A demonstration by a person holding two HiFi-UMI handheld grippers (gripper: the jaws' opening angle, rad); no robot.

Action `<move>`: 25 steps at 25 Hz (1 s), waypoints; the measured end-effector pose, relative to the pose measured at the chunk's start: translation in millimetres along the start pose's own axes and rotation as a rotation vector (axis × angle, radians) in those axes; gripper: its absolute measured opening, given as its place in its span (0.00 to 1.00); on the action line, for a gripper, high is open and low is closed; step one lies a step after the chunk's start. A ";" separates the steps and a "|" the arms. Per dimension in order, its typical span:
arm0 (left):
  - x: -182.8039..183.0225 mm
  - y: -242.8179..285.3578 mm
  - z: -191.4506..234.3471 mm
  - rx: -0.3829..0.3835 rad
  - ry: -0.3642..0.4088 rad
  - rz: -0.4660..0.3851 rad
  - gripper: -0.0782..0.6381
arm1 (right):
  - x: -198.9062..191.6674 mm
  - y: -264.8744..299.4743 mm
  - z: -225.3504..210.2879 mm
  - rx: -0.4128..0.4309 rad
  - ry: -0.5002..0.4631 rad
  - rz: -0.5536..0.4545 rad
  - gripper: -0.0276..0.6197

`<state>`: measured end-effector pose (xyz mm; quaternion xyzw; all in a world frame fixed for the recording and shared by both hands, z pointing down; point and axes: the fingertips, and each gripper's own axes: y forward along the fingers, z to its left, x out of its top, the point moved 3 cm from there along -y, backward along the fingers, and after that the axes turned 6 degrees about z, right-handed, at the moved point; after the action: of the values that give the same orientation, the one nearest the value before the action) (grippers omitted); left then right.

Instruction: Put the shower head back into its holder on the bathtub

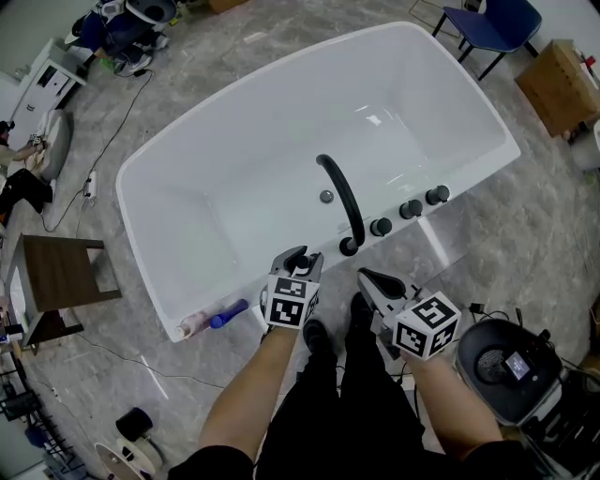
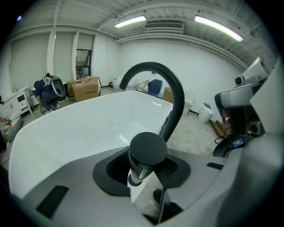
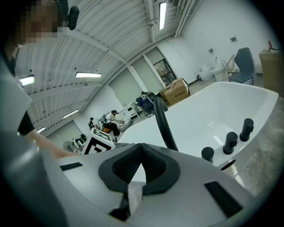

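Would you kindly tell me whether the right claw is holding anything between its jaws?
No, the pads of the right claw meet in the right gripper view, with nothing between them.

At the bottom centre of the left gripper view, the shower head (image 2: 147, 150) is hidden below its round end between the jaws. In the head view, the top edge cuts the blue chair (image 1: 497, 23) at upper right, the left edge a person (image 1: 23, 187).
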<state>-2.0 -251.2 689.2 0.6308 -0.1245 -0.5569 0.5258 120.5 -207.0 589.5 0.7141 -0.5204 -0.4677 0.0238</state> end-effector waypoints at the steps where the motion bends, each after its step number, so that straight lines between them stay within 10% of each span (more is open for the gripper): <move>1: -2.3 1.2 0.4 0.002 0.000 0.006 0.31 | -1.0 -0.1 -0.4 0.000 0.001 0.001 0.07; 22: -10.1 19.9 -7.1 -0.004 0.051 0.052 0.32 | -17.2 -8.2 -1.8 0.012 -0.007 0.037 0.07; 25: -3.8 17.8 -10.1 -0.007 0.062 0.027 0.44 | -18.9 -9.7 -1.1 0.014 -0.011 0.041 0.07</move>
<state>12.7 -250.6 704.0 0.6441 -0.1147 -0.5305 0.5391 127.9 -188.6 597.3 0.7008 -0.5384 -0.4672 0.0254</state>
